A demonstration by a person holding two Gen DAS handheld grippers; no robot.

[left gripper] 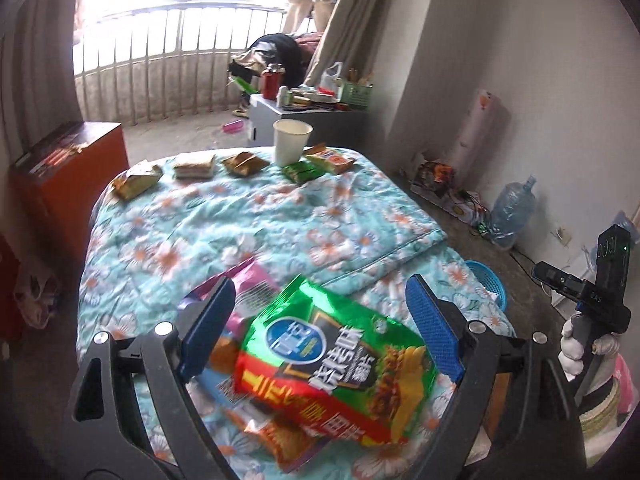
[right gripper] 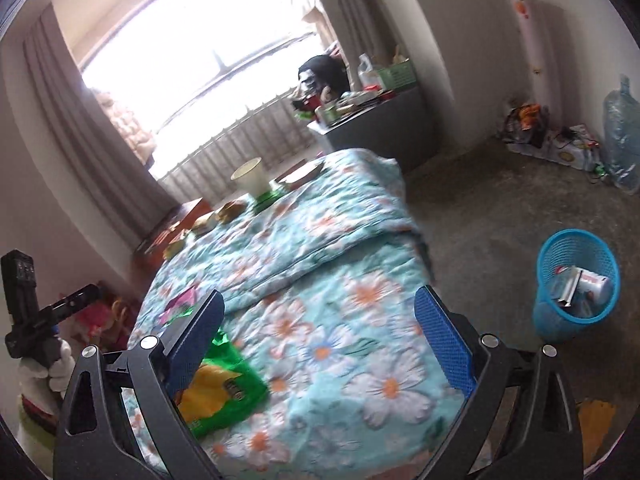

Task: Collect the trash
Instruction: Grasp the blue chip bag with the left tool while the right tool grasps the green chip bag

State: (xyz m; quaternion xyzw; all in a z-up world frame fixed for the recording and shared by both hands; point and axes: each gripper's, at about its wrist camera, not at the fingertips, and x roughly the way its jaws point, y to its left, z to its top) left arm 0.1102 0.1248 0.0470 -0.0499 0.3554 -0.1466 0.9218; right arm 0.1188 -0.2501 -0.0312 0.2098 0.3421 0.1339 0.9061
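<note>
A green and red snack bag (left gripper: 340, 364) lies flat on the floral quilt (left gripper: 248, 220) of the bed, long axis running diagonally from far left to near right. It carries large Chinese writing, too blurred to read. The left tongs (left gripper: 320, 332) hang spread wide around it, gripping nothing. The right tongs (right gripper: 320, 340) are likewise spread and empty. A blue mesh bin (right gripper: 576, 280) stands on the floor beside the bed.

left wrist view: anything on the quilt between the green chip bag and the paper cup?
No trash: in the left wrist view, only bare floral quilt with a folded edge lies between the green chip bag and the paper cup.
</note>
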